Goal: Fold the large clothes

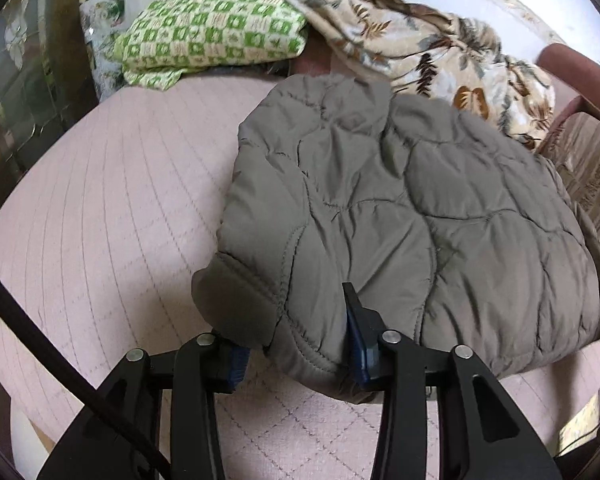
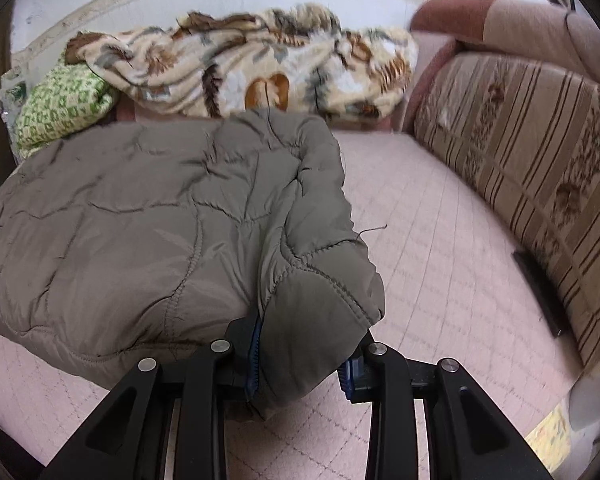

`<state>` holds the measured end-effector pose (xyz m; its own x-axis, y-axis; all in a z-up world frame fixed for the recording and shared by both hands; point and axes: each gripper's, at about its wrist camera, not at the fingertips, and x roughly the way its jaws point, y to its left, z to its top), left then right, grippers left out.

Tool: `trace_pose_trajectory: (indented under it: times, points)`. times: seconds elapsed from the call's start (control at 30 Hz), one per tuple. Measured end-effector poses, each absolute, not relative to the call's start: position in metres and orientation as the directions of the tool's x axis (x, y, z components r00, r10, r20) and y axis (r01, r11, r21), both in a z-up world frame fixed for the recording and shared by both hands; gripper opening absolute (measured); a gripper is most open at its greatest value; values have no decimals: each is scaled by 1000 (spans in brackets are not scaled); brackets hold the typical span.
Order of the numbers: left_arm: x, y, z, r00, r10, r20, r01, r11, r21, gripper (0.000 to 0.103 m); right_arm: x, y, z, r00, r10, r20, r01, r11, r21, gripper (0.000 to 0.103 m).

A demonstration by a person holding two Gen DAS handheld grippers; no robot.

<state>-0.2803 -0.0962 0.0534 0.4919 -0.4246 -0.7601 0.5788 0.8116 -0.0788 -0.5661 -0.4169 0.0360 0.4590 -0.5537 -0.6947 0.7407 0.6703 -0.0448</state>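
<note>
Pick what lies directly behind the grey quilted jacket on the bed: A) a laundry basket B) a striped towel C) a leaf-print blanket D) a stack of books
C: a cream, leaf-print blanket is bunched just past the far edge of the quilted jacket, with a green checked cloth at its left end.

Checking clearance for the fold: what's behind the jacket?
Behind the jacket: a leaf-print blanket and a green checked cloth. The jacket hides their lower edges.
</note>
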Motion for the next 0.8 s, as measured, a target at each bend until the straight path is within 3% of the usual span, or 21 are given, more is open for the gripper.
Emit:
trace_pose_trajectory:
  times: [0.07, 0.2, 0.3, 0.4, 0.5, 0.53, 0.67, 0.8]
  points:
    - [-280, -92, 52, 486, -428, -762, 567, 818, -98, 46, -570, -429, 28, 464, -505, -728, 756, 653, 29, 39]
    - [-281, -69, 56, 478, -439, -761, 511, 843, -166, 66, -599, -451, 28, 558, -366, -744, 768, 568, 297, 55]
    - [-294, -54, 64, 540, -415, -733, 490, 862, -127, 66, -633, -450, 29, 611, -346, -712, 764, 491, 418, 58]
    - [-321, -53, 83, 706, -334, -624, 451, 892, 32, 67, -663, -434, 43, 565, -482, -670, 817, 440, 373, 58]
    - [-341, -65, 97, 781, -342, -523, 464, 878, 118, 70, -667, -415, 68, 552, -606, -573, 827, 481, 289, 58]
    - [-349, -76, 100, 791, -362, -493, 485, 862, 146, 76, -662, -408, 75, 571, -626, -531, 814, 516, 268, 59]
    - [-352, -114, 89, 755, -409, -513, 562, 806, 185, 79, -622, -403, 69, 600, -573, -557, 768, 609, 201, 60]
    - [-330, -138, 51, 686, -350, -638, 584, 788, 194, 83, -590, -424, 34, 547, -497, -674, 773, 609, 177, 61]
